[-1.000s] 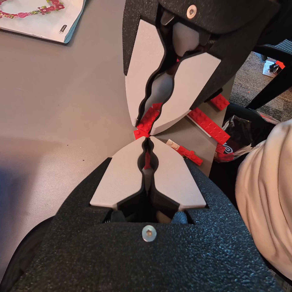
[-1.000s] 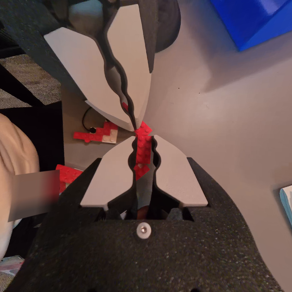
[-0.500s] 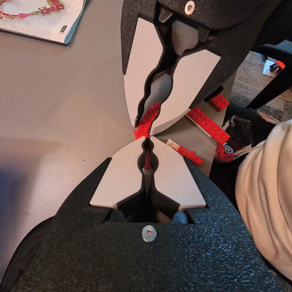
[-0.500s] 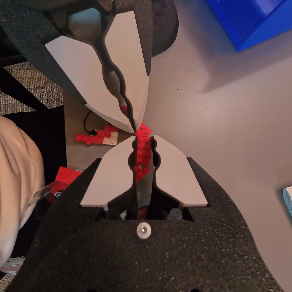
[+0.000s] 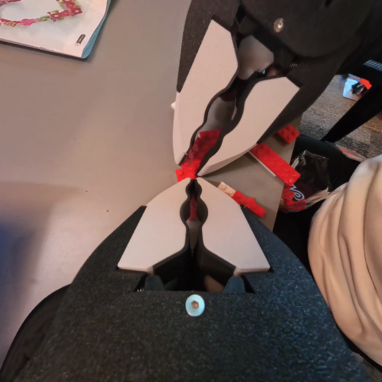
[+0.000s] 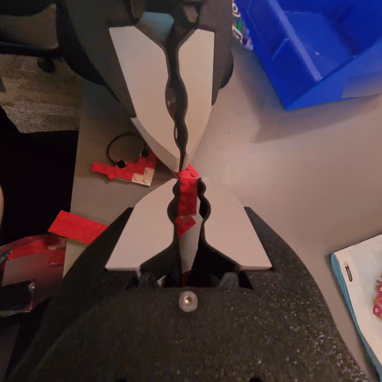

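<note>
My left gripper (image 5: pixel 193 182) is shut on a thin red plate (image 5: pixel 192 207), seen edge-on between its fingers. My right gripper (image 6: pixel 188 180) is shut on a red studded plate piece (image 6: pixel 187 199). The two grippers meet tip to tip above the grey table (image 5: pixel 82 134). In the left wrist view the right gripper (image 5: pixel 191 168) comes down from the top with its red piece (image 5: pixel 199 152). In the right wrist view the left gripper (image 6: pixel 182 167) comes from the top with its red plate (image 6: pixel 189 171) at its tip. The two red pieces touch where the tips meet.
A red-and-white plate assembly (image 6: pixel 132 171) and a long red plate (image 5: pixel 275 163) lie near the table edge, with a red brick (image 5: pixel 288 133) and a plastic bag (image 5: pixel 306 186). A blue bin (image 6: pixel 310 51) and a booklet (image 5: pixel 51 24) lie farther off. A person's cream sleeve (image 5: pixel 341 248) is at the right.
The grippers have turned relative to each other: the right gripper leans more in the left wrist view, and the left one stands straighter in the right wrist view. Both keep their red pieces.
</note>
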{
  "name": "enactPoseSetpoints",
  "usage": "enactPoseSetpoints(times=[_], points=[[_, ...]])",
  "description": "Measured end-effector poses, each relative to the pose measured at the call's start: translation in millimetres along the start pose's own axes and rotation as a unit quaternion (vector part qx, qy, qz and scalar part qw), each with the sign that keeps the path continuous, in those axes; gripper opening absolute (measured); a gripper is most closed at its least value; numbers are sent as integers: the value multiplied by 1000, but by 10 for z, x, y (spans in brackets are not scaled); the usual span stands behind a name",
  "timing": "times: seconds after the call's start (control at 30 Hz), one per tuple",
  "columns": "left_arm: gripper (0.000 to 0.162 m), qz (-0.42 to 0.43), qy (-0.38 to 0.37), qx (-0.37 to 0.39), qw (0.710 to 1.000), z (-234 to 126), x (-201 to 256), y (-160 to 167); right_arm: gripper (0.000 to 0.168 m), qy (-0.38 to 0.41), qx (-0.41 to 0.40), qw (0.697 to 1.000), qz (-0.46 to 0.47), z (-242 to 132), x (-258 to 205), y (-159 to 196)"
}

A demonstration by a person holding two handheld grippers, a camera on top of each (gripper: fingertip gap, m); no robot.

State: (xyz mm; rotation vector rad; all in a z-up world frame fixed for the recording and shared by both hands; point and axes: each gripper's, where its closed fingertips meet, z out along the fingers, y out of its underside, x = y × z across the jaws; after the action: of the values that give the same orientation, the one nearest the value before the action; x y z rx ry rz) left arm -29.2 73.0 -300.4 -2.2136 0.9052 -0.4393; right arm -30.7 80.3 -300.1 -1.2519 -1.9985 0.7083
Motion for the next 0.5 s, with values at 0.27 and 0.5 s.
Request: enactPoseSetpoints(times=[0.27,0.5], points=[[1,-6,11,2,1000,-3,20,-4,15,3,28,999,-38,-40,-29,-31],[1,-14,-8,-1,1000,1,-37,-2,15,108,76,949,-287,-167,-186,-397]])
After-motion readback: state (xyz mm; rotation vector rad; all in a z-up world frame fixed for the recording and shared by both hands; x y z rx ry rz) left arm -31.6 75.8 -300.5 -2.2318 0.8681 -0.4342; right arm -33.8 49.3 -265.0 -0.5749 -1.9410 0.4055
